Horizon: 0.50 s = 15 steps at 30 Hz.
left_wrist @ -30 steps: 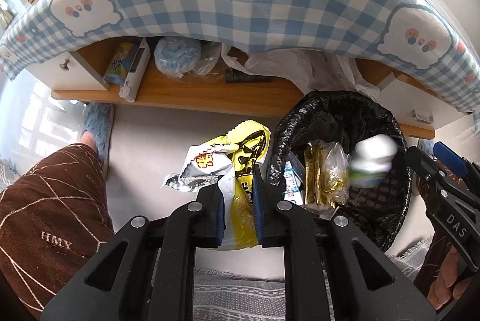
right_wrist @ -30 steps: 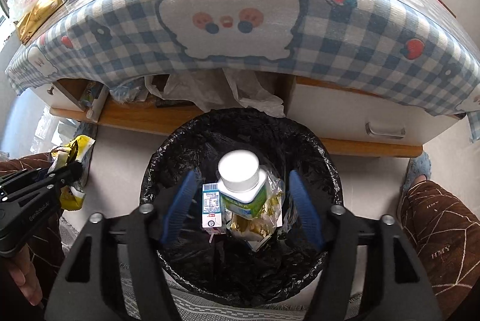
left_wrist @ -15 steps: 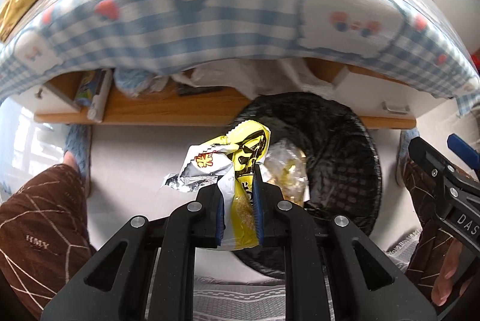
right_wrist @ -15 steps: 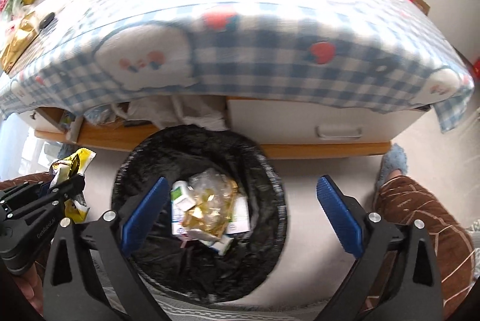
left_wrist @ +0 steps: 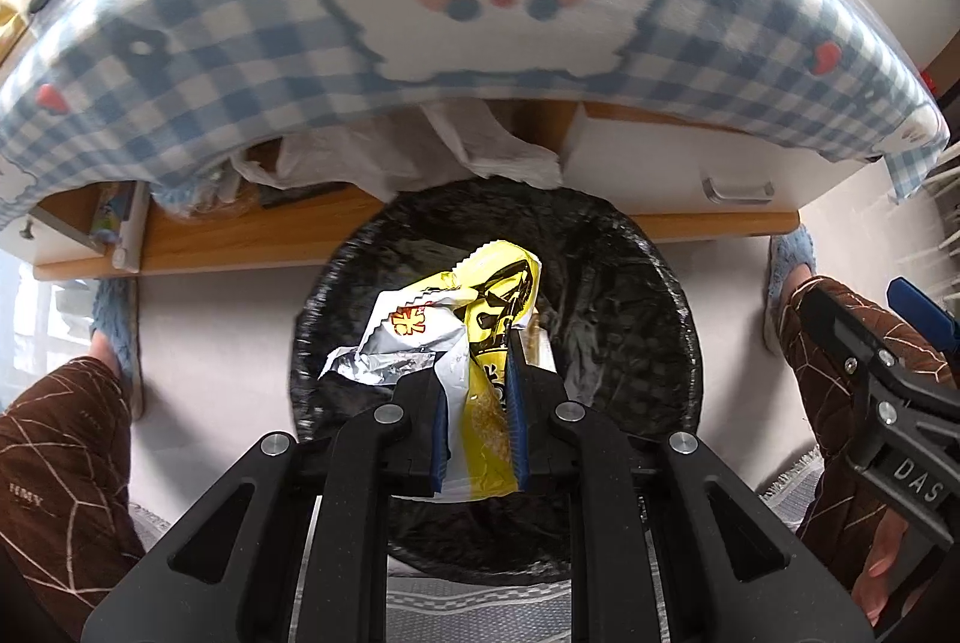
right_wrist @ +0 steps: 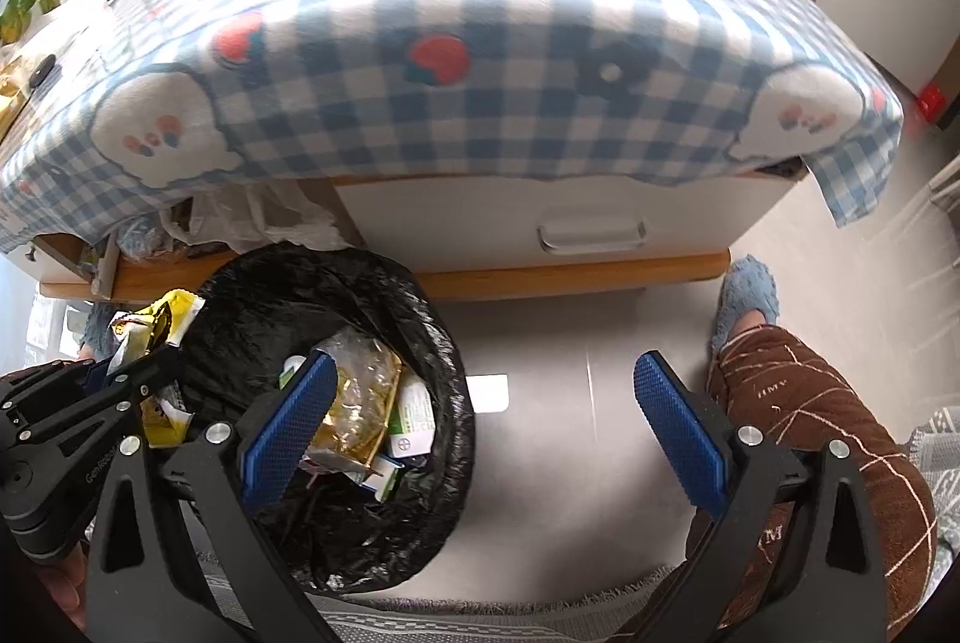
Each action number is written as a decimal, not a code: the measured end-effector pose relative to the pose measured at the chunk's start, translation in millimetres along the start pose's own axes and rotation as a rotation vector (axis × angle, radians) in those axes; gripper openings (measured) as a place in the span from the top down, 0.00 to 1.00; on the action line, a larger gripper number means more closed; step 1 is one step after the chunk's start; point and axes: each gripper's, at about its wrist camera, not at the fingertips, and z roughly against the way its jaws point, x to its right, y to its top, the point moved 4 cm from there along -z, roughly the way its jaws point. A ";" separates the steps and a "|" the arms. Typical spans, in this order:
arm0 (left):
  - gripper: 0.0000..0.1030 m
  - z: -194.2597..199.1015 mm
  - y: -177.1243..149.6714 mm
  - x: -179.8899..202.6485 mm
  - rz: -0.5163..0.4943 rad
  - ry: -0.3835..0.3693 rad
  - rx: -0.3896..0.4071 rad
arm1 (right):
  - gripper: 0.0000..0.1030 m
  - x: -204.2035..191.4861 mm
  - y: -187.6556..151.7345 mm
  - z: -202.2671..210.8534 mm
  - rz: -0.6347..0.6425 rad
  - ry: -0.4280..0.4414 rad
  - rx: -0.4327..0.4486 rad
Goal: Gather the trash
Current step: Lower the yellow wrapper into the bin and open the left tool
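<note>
My left gripper [left_wrist: 478, 418] clamps yellow wrappers [left_wrist: 474, 337] over the bin [left_wrist: 636, 283] — probably two; right gripper [right_wrist: 489, 424] gapes wide, empty.

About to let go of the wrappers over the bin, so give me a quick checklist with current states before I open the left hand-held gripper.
1. Left hand-held gripper shut on the wrappers: ok.
2. Wrappers over the bin opening, as the left wrist view shows: ok.
3. Right hand-held gripper open, holding nothing, off to the bin's right: ok.
4. Room in the bin above the trash already inside: ok.
5. Liner folded over the whole rim: cannot tell, near edge is hidden.
6. Wrappers free of the pads so they drop: cannot tell.
</note>
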 end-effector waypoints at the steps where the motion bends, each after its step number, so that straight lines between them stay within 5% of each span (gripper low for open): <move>1: 0.86 -2.2 -0.2 3.0 -0.004 -0.001 -0.002 | 0.08 2.1 -1.5 -2.1 -0.004 -0.002 -0.004; 10: 0.81 -14.6 -2.1 18.2 -0.033 0.002 -0.004 | 0.08 22.2 -7.9 -12.4 -0.049 -0.011 -0.030; 15: 0.66 -14.6 -1.2 15.4 -0.025 0.007 0.007 | 0.08 24.6 -8.1 -14.2 -0.052 -0.007 -0.031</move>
